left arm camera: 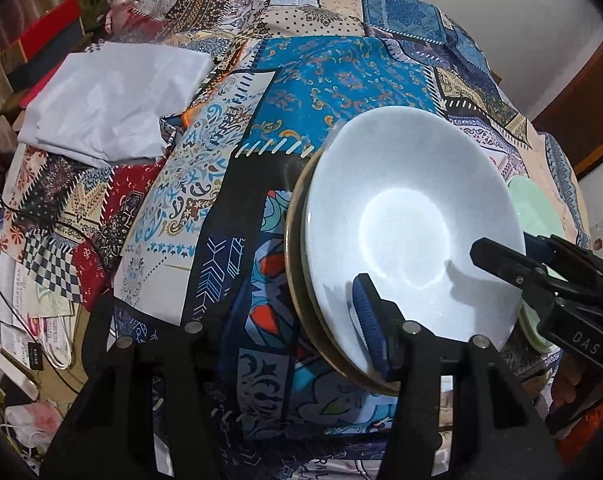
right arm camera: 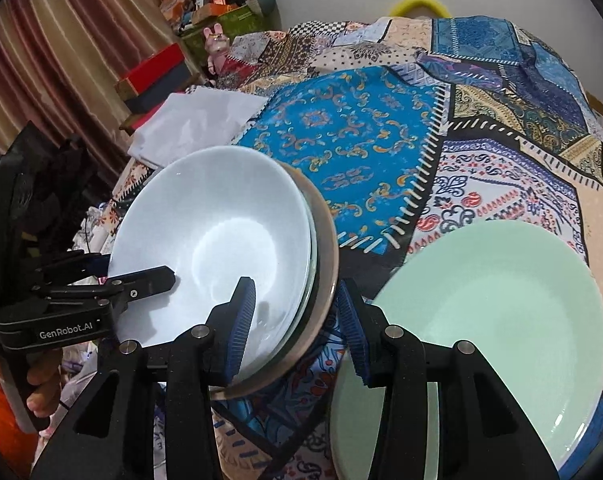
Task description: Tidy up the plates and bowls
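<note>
A stack of bowls, a white bowl [left arm camera: 405, 224] nested in a brown-rimmed bowl [left arm camera: 297, 264], is tilted above the patchwork cloth. My left gripper [left arm camera: 333, 332] is shut on the stack's near rim, one blue pad inside the white bowl. My right gripper [right arm camera: 297, 324] grips the stack's other rim [right arm camera: 321, 264], pads on both sides; it also shows in the left wrist view [left arm camera: 517, 264]. The white bowl [right arm camera: 213, 252] fills the middle left of the right wrist view. A mint green plate [right arm camera: 489, 332] lies on the cloth to the right.
A folded white cloth [left arm camera: 113, 100] lies at the table's far left. Clutter, boxes and a pink rabbit figure [right arm camera: 217, 46] stand beyond the table's left edge. The patchwork tablecloth [right arm camera: 361, 136] covers the table.
</note>
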Demonstrator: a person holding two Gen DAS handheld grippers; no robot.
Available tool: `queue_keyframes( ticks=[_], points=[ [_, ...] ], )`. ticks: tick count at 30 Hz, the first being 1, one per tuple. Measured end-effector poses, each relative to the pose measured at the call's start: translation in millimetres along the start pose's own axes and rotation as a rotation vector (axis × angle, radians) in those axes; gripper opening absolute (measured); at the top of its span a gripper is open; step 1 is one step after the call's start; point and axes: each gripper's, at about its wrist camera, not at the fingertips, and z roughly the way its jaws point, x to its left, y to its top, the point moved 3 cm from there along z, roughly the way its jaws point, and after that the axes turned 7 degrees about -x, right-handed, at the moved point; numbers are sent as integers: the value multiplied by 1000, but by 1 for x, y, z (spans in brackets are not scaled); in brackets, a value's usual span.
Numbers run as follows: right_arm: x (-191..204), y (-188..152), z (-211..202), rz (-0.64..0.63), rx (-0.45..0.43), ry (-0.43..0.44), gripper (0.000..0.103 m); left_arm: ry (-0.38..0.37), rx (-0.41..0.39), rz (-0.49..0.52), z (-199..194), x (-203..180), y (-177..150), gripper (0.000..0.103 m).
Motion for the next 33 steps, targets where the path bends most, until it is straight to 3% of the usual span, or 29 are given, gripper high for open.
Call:
queue_keyframes(
  ticks=[5,12,21,33],
  points=[
    [1,0,4,1,-5,-18,32,-23,2,-8,3,1,0,51],
    [-1,1,6,4,-9,-24,29,-56,10,21,6,-12,0,35],
    [-2,4,6,6,-8,-26,28,-15,13,19,4,-18,5,35],
    [-6,6,4,49,-3,-11,28,-13,10,8,-3,-22,13,35]
  ],
)
